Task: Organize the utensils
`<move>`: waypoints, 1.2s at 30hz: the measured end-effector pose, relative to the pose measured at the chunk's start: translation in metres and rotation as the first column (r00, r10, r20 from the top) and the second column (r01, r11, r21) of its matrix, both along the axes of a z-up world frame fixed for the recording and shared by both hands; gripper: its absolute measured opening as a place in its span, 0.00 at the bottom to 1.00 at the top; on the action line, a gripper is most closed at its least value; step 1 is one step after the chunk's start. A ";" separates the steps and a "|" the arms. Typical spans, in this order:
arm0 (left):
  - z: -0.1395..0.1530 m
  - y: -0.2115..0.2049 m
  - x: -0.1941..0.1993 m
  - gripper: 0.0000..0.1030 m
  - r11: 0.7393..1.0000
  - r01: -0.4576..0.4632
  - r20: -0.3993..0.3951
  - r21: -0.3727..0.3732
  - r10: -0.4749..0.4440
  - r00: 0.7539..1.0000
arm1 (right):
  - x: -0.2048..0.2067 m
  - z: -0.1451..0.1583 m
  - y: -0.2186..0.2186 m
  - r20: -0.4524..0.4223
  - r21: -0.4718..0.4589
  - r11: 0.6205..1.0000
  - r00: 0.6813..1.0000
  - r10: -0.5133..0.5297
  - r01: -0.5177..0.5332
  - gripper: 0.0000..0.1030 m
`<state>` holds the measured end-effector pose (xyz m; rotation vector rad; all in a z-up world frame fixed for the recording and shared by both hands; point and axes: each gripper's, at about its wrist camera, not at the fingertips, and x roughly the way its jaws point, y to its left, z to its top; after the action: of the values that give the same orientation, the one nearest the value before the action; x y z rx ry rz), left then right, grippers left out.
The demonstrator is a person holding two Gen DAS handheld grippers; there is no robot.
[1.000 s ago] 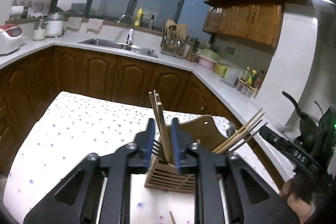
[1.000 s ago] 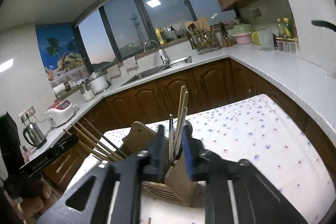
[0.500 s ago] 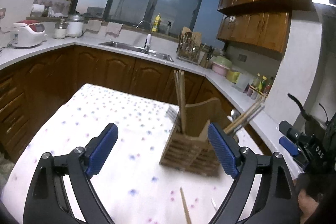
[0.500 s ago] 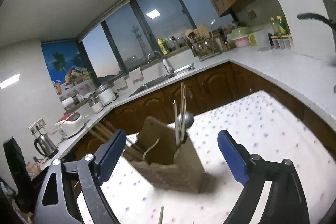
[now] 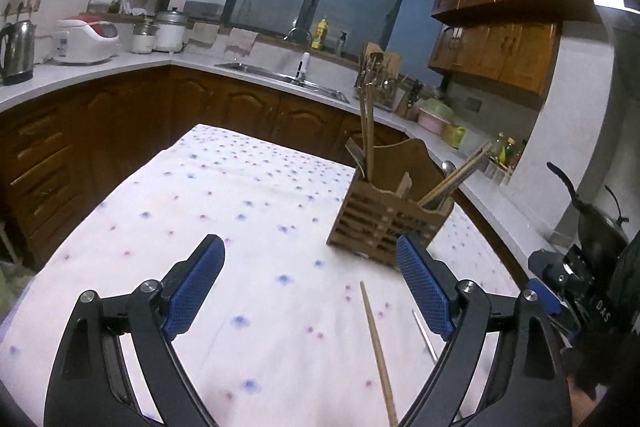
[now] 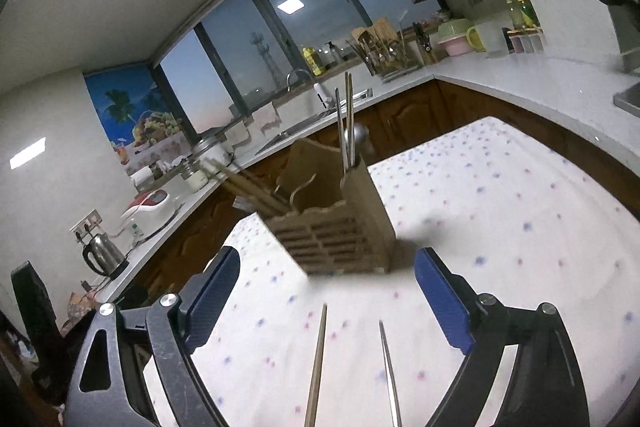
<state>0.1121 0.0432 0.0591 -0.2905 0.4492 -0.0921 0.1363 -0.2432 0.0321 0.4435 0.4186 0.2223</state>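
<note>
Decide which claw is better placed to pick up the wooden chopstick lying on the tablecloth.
Probably left: the wooden chopstick lies between the open left claw fingers, and the metal chopstick sits toward the right claw, also open.

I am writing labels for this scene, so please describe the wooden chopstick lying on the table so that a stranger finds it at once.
Start at the white dotted tablecloth and find the slatted wooden utensil holder standing on it. In front of the holder two thin sticks lie flat on the cloth. The wooden chopstick is the brown, thicker one; its neighbour, the metal chopstick, is grey and thinner.
</note>
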 end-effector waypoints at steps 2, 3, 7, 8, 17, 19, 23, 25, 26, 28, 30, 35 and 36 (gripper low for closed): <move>-0.001 -0.001 -0.011 0.88 1.000 -0.004 0.003 0.017 0.004 1.000 | -0.011 -0.002 0.003 -0.001 -0.008 1.000 1.000 0.005 -0.005 0.88; -0.001 -0.001 -0.015 0.88 1.000 -0.003 0.002 0.022 0.003 1.000 | -0.018 -0.003 0.004 -0.005 -0.015 1.000 1.000 0.005 -0.005 0.88; -0.002 -0.001 -0.038 0.93 0.999 -0.006 0.022 0.049 0.005 1.000 | -0.039 -0.002 0.007 0.001 -0.027 1.000 1.000 -0.001 0.001 0.89; -0.001 -0.001 -0.043 0.93 0.998 -0.006 0.029 0.056 0.005 1.000 | -0.042 0.000 0.006 0.006 -0.031 1.000 1.000 -0.003 0.003 0.91; 0.021 0.003 -0.077 1.00 0.987 -0.095 0.143 0.130 0.076 0.987 | -0.091 0.051 0.023 0.216 -0.216 0.974 0.976 -0.022 0.070 1.00; 0.015 0.003 -0.082 1.00 0.981 -0.118 0.157 0.151 0.094 0.983 | -0.103 0.050 0.033 0.272 -0.284 0.953 0.962 -0.022 0.102 1.00; -0.002 0.001 -0.092 1.00 0.974 -0.141 0.163 0.177 0.113 0.980 | -0.110 0.030 0.041 0.256 -0.322 0.941 0.966 -0.021 0.106 1.00; -0.010 -0.001 -0.095 1.00 0.970 -0.145 0.159 0.195 0.115 0.981 | -0.111 0.015 0.042 0.233 -0.325 0.941 0.972 -0.020 0.097 1.00; -0.015 -0.003 -0.096 1.00 0.967 -0.147 0.154 0.207 0.116 0.981 | -0.111 0.012 0.043 0.227 -0.329 0.939 0.974 -0.021 0.097 1.00; -0.023 -0.005 -0.097 1.00 0.960 -0.158 0.144 0.231 0.127 0.981 | -0.112 0.003 0.044 0.210 -0.346 0.933 0.977 -0.023 0.096 1.00; -0.029 -0.006 -0.098 1.00 0.959 -0.158 0.132 0.236 0.129 0.983 | -0.114 -0.006 0.043 0.198 -0.360 0.928 0.980 -0.027 0.098 1.00; -0.036 -0.011 -0.098 1.00 0.955 -0.160 0.130 0.251 0.131 0.983 | -0.123 -0.019 0.037 0.198 -0.369 0.922 0.979 -0.048 0.120 1.00; -0.037 -0.013 -0.098 1.00 0.952 -0.161 0.130 0.260 0.130 0.983 | -0.125 -0.021 0.036 0.196 -0.370 0.921 0.979 -0.051 0.122 1.00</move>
<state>0.0139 0.0305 0.0223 -0.0491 0.3231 0.0971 0.0117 -0.2075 0.0114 0.0567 0.2517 0.0894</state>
